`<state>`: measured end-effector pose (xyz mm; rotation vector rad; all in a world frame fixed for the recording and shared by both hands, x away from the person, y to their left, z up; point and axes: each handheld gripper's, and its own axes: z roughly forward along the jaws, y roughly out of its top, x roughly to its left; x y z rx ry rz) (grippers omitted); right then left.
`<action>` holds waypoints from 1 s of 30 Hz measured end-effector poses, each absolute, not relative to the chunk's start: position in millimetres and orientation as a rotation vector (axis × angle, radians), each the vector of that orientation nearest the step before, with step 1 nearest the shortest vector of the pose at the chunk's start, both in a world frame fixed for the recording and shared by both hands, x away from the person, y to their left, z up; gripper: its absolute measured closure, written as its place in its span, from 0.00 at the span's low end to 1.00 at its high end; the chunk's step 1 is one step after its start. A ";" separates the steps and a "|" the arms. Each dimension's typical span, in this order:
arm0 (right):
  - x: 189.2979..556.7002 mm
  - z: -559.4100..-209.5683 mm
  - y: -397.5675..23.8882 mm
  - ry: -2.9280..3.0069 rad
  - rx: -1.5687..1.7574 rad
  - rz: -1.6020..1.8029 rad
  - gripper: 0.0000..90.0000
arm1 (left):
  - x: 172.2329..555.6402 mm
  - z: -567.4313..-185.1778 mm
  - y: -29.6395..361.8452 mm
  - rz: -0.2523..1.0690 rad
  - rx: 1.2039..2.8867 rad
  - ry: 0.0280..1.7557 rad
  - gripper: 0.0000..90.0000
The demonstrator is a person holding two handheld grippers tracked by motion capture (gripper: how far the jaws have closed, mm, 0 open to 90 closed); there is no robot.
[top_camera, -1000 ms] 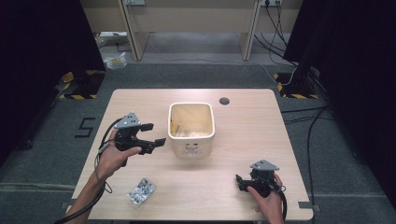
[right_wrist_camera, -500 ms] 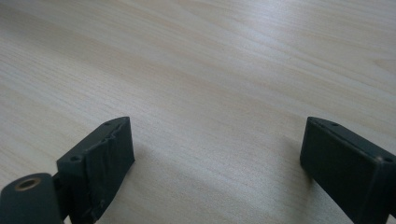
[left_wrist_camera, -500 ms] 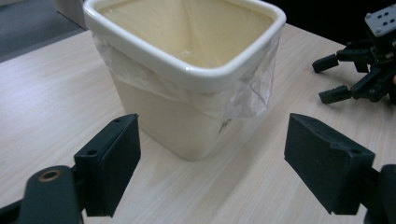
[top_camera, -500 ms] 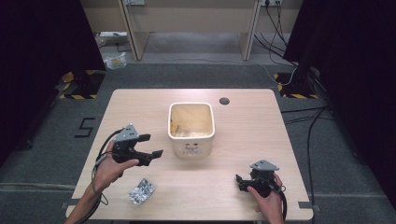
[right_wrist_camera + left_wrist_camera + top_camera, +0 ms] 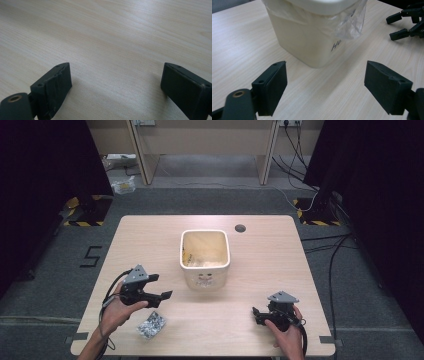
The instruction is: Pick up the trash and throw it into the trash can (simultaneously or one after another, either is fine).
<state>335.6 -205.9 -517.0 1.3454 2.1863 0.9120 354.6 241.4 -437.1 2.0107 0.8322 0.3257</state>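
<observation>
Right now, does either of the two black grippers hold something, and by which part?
Nothing is held. The left gripper and the right gripper both stand open, with only bare wooden table between their jaws.

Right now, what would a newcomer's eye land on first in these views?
Probably the cream bin with its clear liner, standing mid-table. Next, the crumpled silvery wad near the front left edge, just below the left gripper, whose jaws stand wide open with nothing between them. The right gripper sits open near the front right corner.
</observation>
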 end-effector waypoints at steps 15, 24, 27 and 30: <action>335.6 -517.0 -205.9 2.186 1.345 0.913 0.11 | 334.1 -469.0 246.2 0.332 2.073 0.878 0.20; 335.6 -517.0 -205.9 2.186 1.345 0.913 0.11 | 320.1 -486.2 256.5 0.315 2.106 0.914 0.20; 335.6 -517.0 -205.9 2.185 1.345 0.914 0.11 | 315.1 -488.9 259.3 0.307 2.119 0.922 0.20; 335.6 -517.0 -205.9 2.186 1.345 0.913 0.11 | 309.7 -492.8 259.7 0.309 2.135 0.922 0.20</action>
